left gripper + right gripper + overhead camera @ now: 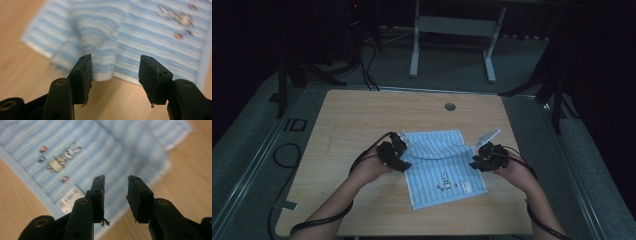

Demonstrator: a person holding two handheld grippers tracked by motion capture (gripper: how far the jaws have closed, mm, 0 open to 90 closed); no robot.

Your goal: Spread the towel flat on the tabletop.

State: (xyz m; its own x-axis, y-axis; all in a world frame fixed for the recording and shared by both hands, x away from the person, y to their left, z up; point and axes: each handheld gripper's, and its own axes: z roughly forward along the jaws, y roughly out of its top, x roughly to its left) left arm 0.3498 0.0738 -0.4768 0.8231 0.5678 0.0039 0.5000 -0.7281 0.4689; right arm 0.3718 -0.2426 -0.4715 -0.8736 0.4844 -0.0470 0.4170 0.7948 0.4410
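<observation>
A light-blue striped cloth (442, 167) lies on the wooden table (362, 115), its far part folded over toward me. A small stitched picture (60, 161) and a white label (70, 199) sit near its front edge. My left gripper (401, 150) is at the cloth's left edge. Its jaws stand apart over the hem (115, 70), with a folded corner of cloth (100, 55) beside the left pad and not pinched. My right gripper (478, 157) is at the cloth's right edge, open (116, 187) just above the striped fabric (120, 147), holding nothing.
A round hole (450, 106) sits near the table's far edge. A pale flap (489, 136) sticks up just beyond the right gripper. Behind the table stands a white desk frame (452, 30). Cables (287, 150) lie on the floor at the left.
</observation>
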